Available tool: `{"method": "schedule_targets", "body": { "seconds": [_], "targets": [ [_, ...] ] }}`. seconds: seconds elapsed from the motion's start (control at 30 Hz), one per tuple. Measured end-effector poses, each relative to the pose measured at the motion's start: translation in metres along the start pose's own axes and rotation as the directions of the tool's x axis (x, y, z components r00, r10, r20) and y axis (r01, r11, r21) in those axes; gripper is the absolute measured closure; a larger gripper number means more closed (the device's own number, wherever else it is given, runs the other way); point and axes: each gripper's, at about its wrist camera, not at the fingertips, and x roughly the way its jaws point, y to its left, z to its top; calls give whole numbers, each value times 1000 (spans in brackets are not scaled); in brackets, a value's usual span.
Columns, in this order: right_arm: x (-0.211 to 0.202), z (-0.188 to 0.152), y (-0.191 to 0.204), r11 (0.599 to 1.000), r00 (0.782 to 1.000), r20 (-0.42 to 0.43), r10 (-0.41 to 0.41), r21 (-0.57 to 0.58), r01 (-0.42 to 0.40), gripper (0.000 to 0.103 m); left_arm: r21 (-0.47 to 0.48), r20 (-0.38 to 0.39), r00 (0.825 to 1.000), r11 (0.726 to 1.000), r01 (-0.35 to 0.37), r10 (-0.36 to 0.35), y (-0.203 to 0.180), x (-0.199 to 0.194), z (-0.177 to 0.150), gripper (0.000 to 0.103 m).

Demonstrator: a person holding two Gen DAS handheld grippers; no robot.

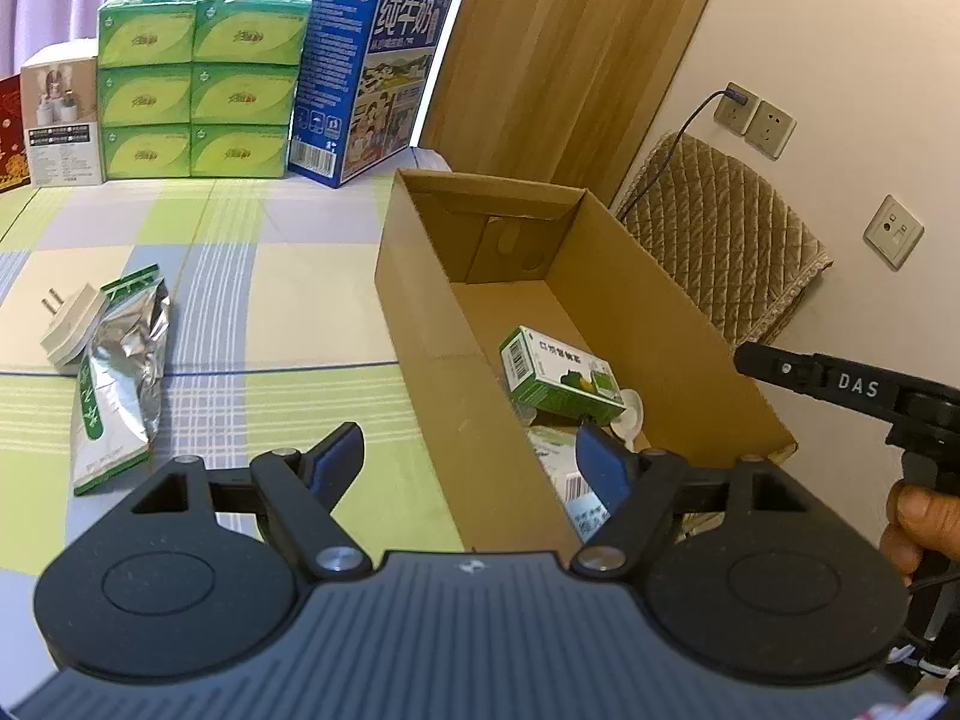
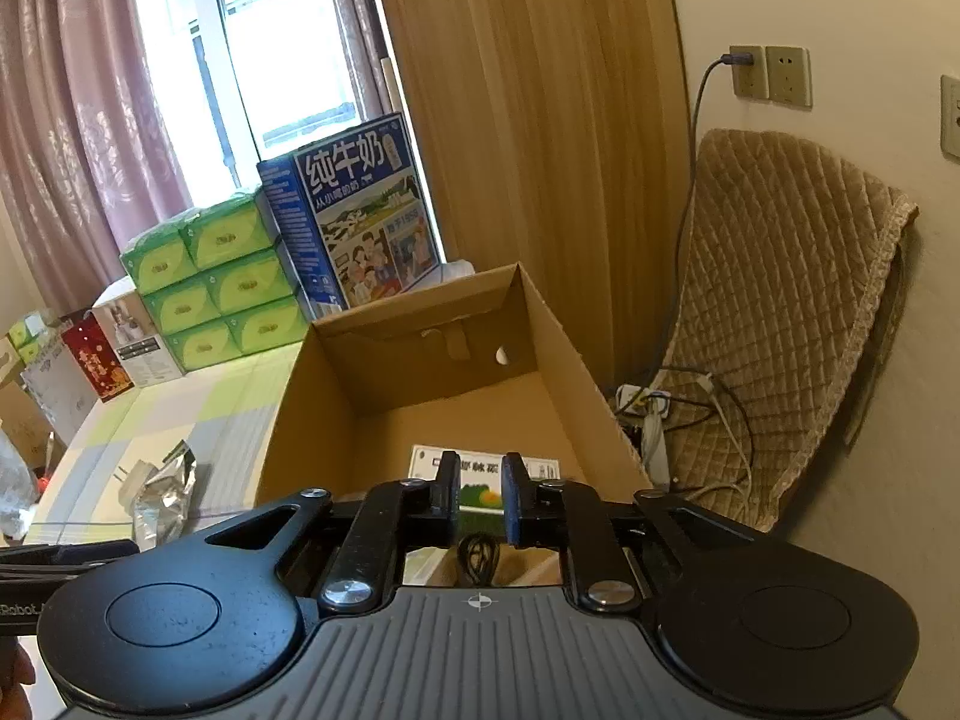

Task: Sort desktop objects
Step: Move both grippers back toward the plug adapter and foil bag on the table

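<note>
Nearest, the left tongs [image 1: 471, 456] stand wide open and empty, one finger over the checked tabletop [image 1: 252, 276] and the other over the near end of the cardboard box [image 1: 432, 330], which suggests they have nothing to do at the box just now. The right tongs [image 2: 480, 501] hang over the box's open top with their fingers drawn close together; a dark looped cord [image 2: 477, 558] hangs just beneath them, but whether the pads pinch it or only sit above it cannot be told from here. Held over the opening like that, they look placed for a drop into the box.

Inside, a green and white carton [image 1: 555, 375] lies tilted on other small packets and a pale round thing, so part of the sorting is already done and the box serves as the collecting place.

Left of the box, still out on the tabletop, a crumpled foil pouch [image 1: 120, 372] lies flat with a white plug adapter [image 1: 69, 324] touching its upper edge. These seem the likely remaining items, and the open left tongs are on their side.

Farther back, stacked green tissue packs [image 1: 198, 84] and a blue milk carton case [image 1: 369, 78] line the window edge, probably stored rather than for sorting.
</note>
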Motion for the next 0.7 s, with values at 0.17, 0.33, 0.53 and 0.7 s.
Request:
{"method": "schedule_targets", "body": {
  "seconds": [0.17,0.33,0.53,0.7],
  "targets": [
    [-11,-3,9,1000,1000,8,13,0,-13,84,-1,2,1000,1000,-10,10,6,-11,-7,27],
    [-21,-7,23,999,999,11,32,-10,-32,80,-9,4,1000,1000,-22,22,14,-25,-14,26],
    [-32,-13,41,998,998,13,58,-20,-58,78,-13,9,999,999,-40,40,25,-45,-24,25],
    [-38,-17,58,996,997,11,81,-33,-81,74,-24,16,998,998,-62,63,38,-60,-28,24]
  ]
}}
